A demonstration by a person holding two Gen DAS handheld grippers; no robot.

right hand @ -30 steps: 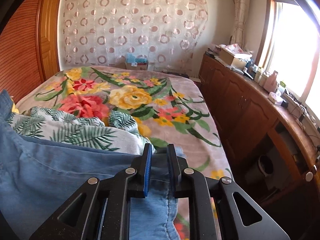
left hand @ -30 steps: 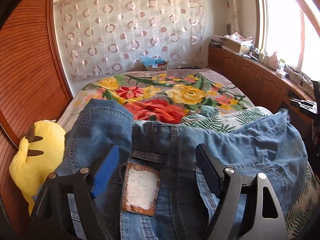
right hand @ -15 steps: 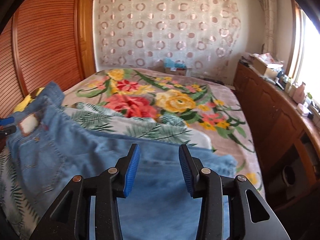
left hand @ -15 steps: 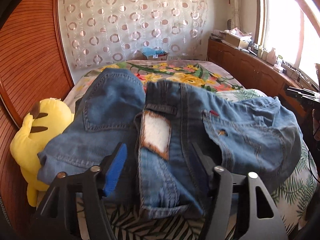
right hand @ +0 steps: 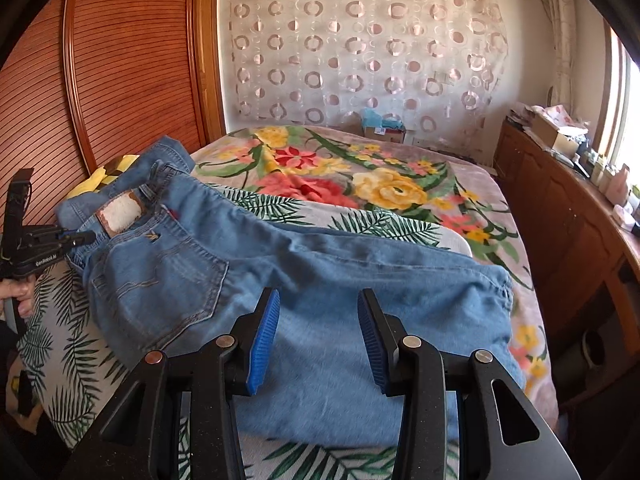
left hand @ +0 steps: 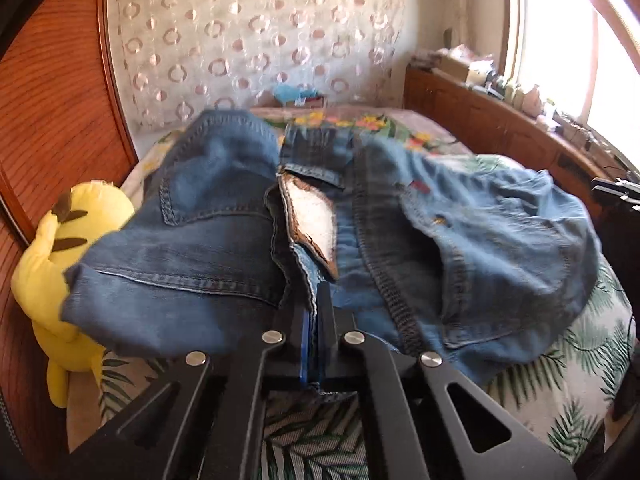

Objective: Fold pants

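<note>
The blue jeans (right hand: 304, 276) lie on the bed (right hand: 496, 200), on top of a leaf-print sheet (right hand: 60, 364) that covers the near part of the bed. The top part of the jeans, with the white patch (right hand: 122, 212) and the back pockets, is near the left edge of the bed. The legs reach across toward the right edge, where a flower blanket (right hand: 384, 184) shows.

The left gripper (left hand: 316, 320) is closed tight on the edge of the jeans at the waist, just below the white patch. A thin bit of denim sticks out between its two jaws. In the right wrist view a hand (right hand: 18, 294) holds this gripper by the left edge of the bed.

The right gripper (right hand: 318, 336) is open. Its blue pads (right hand: 264, 340) stand apart over the leg part of the jeans, and they do not pinch the cloth.

A yellow plush toy (left hand: 52, 264) sits by the left edge of the bed, right beside the jeans and partly under them. A wooden cabinet (right hand: 568, 216) runs along the right side of the bed
</note>
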